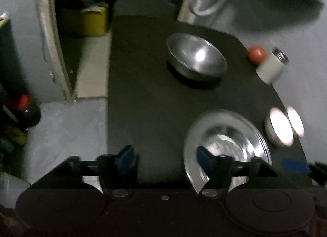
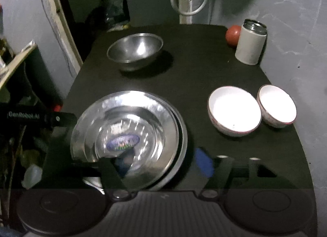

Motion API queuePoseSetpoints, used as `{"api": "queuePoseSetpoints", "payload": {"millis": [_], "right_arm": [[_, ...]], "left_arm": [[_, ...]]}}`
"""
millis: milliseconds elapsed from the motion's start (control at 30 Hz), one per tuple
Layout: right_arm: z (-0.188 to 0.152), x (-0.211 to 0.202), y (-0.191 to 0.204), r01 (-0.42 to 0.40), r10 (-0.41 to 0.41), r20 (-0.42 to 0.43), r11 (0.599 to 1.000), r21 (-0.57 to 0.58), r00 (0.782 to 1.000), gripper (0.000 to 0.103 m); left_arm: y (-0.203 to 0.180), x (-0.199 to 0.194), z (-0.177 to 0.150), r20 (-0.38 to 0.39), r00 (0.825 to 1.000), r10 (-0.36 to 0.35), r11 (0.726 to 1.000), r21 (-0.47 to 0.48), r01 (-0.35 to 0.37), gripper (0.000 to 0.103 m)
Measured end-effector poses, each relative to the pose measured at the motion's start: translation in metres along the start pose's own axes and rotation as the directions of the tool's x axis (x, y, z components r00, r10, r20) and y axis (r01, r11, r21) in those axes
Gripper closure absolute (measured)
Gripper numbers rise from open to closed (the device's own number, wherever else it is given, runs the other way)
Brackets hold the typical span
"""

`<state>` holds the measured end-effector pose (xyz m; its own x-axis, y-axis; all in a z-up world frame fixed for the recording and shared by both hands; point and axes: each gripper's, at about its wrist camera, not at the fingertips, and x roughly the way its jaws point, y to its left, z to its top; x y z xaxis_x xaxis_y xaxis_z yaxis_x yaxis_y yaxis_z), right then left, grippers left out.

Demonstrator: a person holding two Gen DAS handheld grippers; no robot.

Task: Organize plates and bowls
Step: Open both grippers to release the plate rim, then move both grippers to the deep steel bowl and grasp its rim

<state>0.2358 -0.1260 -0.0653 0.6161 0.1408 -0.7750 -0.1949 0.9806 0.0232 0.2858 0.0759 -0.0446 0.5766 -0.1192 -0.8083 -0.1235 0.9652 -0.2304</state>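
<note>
A steel plate lies on a second one whose rim shows at its right, near the front of the black table. My right gripper is open; its left finger hangs over the plate, its right finger outside the rim. My left gripper is open too, its right finger over the plate, its left over bare table. A steel bowl stands farther back. Two white bowls sit side by side at the right.
A white canister and a red ball stand at the back right corner against the grey wall. The table's left edge drops to the floor, where bottles and clutter lie. A doorway opens at the back left.
</note>
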Motion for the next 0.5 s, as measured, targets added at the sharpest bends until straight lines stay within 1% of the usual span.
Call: {"api": "queuePoseSetpoints", "payload": {"millis": [33, 67, 133, 167, 200, 367, 500], "right_arm": [[0.002, -0.001, -0.001, -0.001, 0.001, 0.015, 1.0, 0.009, 1.0, 0.014], [0.003, -0.001, -0.001, -0.003, 0.003, 0.028, 1.0, 0.017, 1.0, 0.01], [0.006, 0.0, -0.001, -0.017, 0.015, 0.048, 0.999, 0.032, 0.999, 0.005], [0.008, 0.001, 0.0, -0.022, 0.02, 0.056, 0.999, 0.038, 0.998, 0.002], [0.011, 0.002, 0.0, -0.025, 0.022, 0.062, 0.999, 0.042, 0.998, 0.001], [0.021, 0.011, 0.006, -0.03, 0.026, 0.086, 0.998, 0.053, 0.996, 0.0], [0.037, 0.021, 0.01, -0.018, 0.009, 0.108, 0.997, 0.079, 0.994, 0.0]], "left_arm": [[0.004, -0.001, 0.004, 0.017, 1.0, 0.008, 1.0, -0.009, -0.008, 0.02], [0.008, -0.001, 0.008, 0.032, 0.999, 0.016, 1.0, -0.017, -0.015, 0.018], [0.015, 0.0, 0.018, 0.05, 0.998, 0.038, 0.999, -0.034, -0.036, 0.008], [0.019, 0.001, 0.023, 0.057, 0.997, 0.049, 0.998, -0.041, -0.047, 0.006], [0.021, 0.003, 0.028, 0.066, 0.996, 0.06, 0.997, -0.048, -0.056, 0.005], [0.032, 0.016, 0.056, 0.092, 0.992, 0.084, 0.995, -0.053, -0.079, 0.003], [0.031, 0.03, 0.08, 0.119, 0.99, 0.076, 0.997, -0.034, -0.072, 0.003]]}}
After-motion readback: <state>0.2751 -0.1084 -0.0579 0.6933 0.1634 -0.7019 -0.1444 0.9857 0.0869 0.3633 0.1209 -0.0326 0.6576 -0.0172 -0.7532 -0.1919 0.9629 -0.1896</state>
